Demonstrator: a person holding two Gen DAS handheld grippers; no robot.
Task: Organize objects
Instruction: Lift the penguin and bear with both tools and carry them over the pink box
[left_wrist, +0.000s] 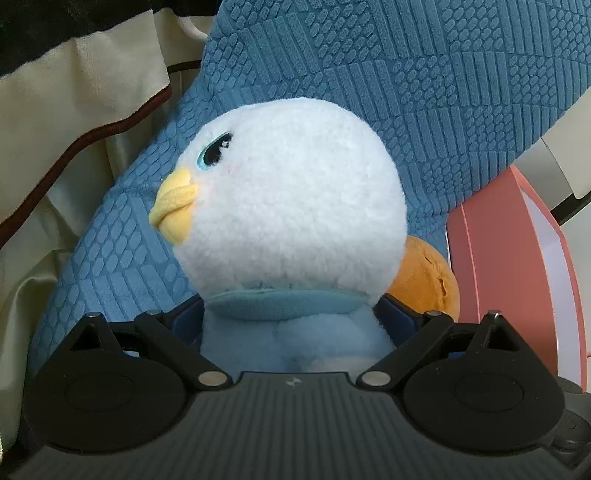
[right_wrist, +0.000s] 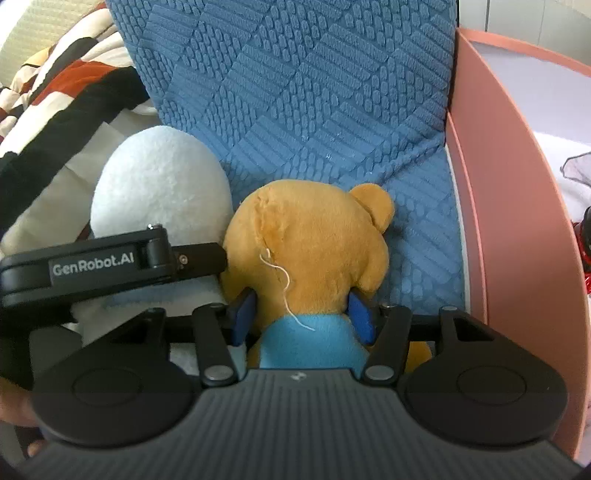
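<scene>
Now your left gripper (left_wrist: 291, 325) squeezes the soft white bird toy (left_wrist: 291, 206) around its neck, one blue pad on each side. Your right gripper (right_wrist: 301, 317) pinches the brown teddy bear (right_wrist: 310, 240) at its neck too. Both toys sit side by side, touching, just ahead of your grippers, against the blue pillow (right_wrist: 295, 92). A pink board (right_wrist: 509, 206) stands right of the bear.

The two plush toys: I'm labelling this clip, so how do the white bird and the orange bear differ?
The white bird plush has a large round white head and yellow beak; the orange bear plush is orange-brown with a small round ear. The bird sits left of the bear. Each is clamped by a hand-held gripper, left and right, against the blue cushion.
</scene>
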